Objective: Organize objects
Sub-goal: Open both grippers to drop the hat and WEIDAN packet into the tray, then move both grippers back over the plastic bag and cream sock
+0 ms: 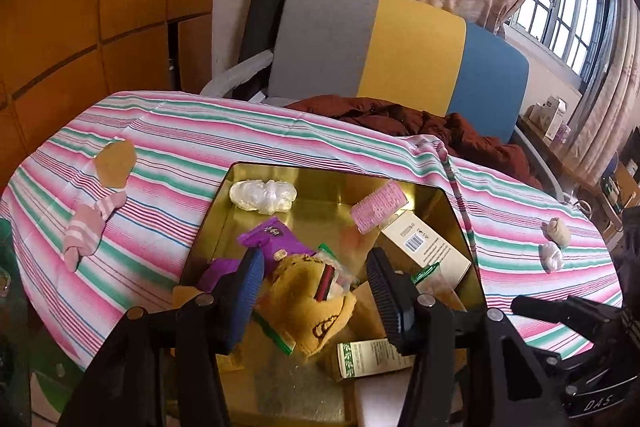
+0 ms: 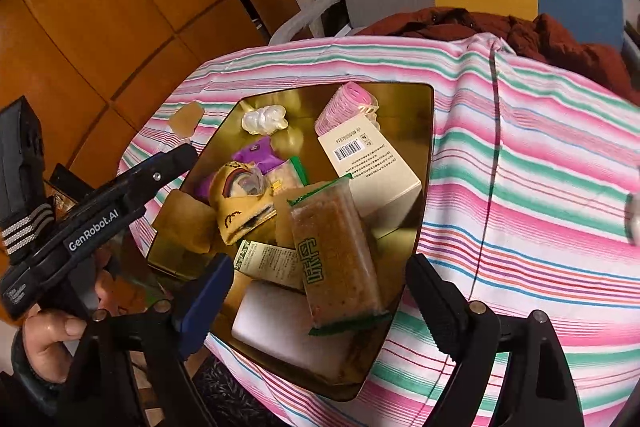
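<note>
The gold tray point(image 2: 420, 155) sits on the striped cloth point(image 2: 540, 187) covering the desk and is already crowded: a white box point(image 2: 360, 163), a pink roller point(image 2: 344, 107), a purple packet point(image 1: 272, 239), a yellow sock point(image 1: 316, 311) and a green-edged snack pack point(image 2: 336, 259) lie heaped together. The left tool point(image 1: 316, 291) hovers over the sock with its jaws apart and holds nothing; the right tool point(image 2: 320, 291) stands open over the snack pack, equally empty. Still out on the cloth are a pink sock point(image 1: 90, 231) and two small bundles point(image 1: 554, 243). The likely trouble is the pile itself: the snack pack leans over other items and may slide off the tray's near rim if nudged, and a tool reaching for the loose things could snag the cloth and drag the tray
</note>
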A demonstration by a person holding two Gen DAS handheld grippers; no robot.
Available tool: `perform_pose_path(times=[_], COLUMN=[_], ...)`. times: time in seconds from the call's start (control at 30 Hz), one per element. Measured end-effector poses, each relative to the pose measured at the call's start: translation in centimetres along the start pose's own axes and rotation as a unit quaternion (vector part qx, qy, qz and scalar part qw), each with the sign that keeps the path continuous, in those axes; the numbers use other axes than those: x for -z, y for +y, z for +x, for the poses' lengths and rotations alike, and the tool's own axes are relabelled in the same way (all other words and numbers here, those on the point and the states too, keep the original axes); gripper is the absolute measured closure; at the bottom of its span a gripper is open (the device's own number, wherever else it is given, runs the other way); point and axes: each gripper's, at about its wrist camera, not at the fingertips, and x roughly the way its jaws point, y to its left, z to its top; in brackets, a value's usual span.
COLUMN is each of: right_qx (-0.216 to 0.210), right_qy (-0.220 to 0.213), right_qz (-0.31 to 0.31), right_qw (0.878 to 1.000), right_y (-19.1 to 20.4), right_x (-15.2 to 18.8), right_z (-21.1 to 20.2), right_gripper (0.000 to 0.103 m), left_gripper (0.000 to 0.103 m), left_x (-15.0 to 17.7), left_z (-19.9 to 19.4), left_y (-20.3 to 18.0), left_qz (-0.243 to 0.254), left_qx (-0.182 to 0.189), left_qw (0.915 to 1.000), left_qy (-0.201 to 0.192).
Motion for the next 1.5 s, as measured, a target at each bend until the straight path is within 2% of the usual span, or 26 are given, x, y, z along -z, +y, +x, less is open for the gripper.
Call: perform_pose_path(times=[0.13, 0.37, 0.6, 0.77, 1.13, 1.5], right_qx=[0.012, 0.068, 0.12, 0.137, 0.177, 0.238], right_qy=[-0.013, -0.054, -0.087, -0.091, -0.091, -0.1], right_qz=[-0.008, -0.027, -0.038, -0.032, 0.006, 0.06], right_qw=[1.0, 0.996, 0.988, 0.986, 0.98, 0.964], right_y=[0.5, 1.1, 0.6, -0.3, -5.3, -12.4], right_x=[0.2, 0.3, 0.6, 0.8, 1.4, 1.4], right_z=[-0.6, -2.3, -4.2, -4.8, -6.6, -9.9], right_gripper=[0.012, 0.008, 0.005, 0.003, 0.001, 0.0], left_gripper=[0.049, 0.049, 0.049, 0.049, 0.049, 0.049], left_x=[0.4, 0.6, 1.0, 1.3, 1.4, 1.7], left_z=[-1.0, -2.3, -2.9, -3.0, -3.0, -2.2], left_y=[-0.4, -1.6, -3.4, -4.7, -9.3, -15.4], left_qz=[0.006, 0.026, 0.051, 0.066, 0.121, 0.177], left_qx=[-0.007, -0.008, 0.0, 0.008, 0.04, 0.089], left_qw=[0.9999, 0.9992, 0.9983, 0.9974, 0.9914, 0.98], left_qy=[-0.012, -0.029, -0.029, -0.026, -0.028, -0.018])
